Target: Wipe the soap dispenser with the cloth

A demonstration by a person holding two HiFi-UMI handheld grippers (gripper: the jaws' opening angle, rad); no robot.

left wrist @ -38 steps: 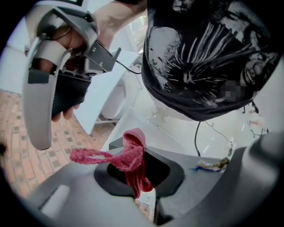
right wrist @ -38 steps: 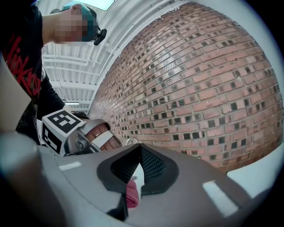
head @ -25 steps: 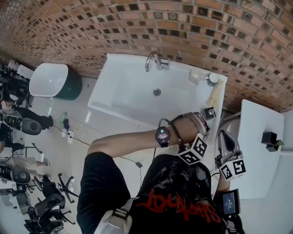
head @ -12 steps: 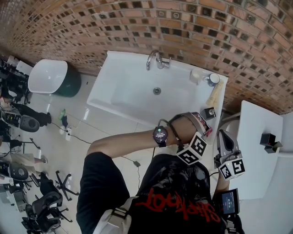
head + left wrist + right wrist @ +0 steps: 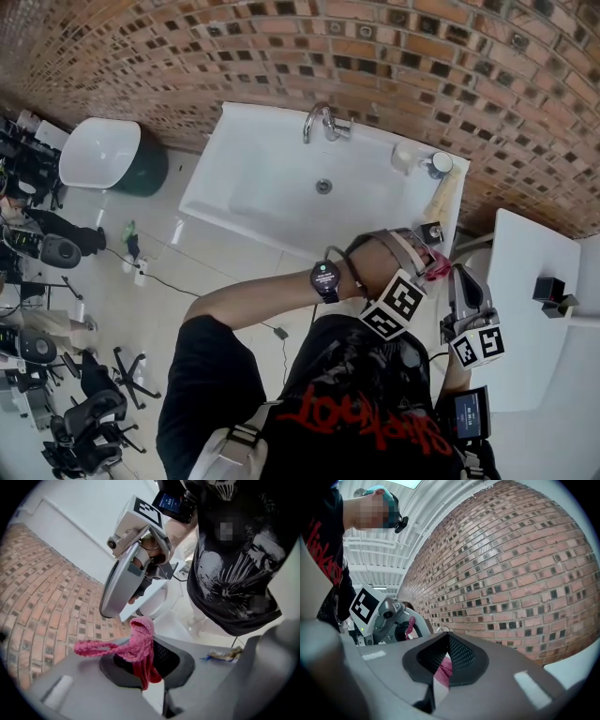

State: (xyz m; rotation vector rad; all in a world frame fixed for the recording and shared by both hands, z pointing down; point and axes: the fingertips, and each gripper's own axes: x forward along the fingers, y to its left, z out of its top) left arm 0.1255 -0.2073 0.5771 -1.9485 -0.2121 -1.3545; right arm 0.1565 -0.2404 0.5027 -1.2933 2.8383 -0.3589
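The soap dispenser [image 5: 437,164] stands on the back right corner of the white sink [image 5: 253,197], far from both grippers. My left gripper [image 5: 427,263] is below the sink's right front corner, pointing steeply down and shut on a pink knitted cloth [image 5: 140,644] that bunches up out of its jaws. A strand of the cloth [image 5: 437,267] trails to one side. My right gripper [image 5: 458,281] is held level close beside it, shut. Pink shows in the gap under its pads [image 5: 457,656]; I cannot tell whether it touches them.
A chrome tap [image 5: 321,122] sits at the back of the sink against the brick wall [image 5: 422,56]. A yellowish cloth [image 5: 441,197] and a small black object [image 5: 430,231] lie on the sink's right rim. A white counter [image 5: 525,300] is at the right, a white bin [image 5: 98,159] at the left.
My left gripper has risen a little and rolled, and the pink cloth now shows at its tip in the head view. The right gripper has kept still.
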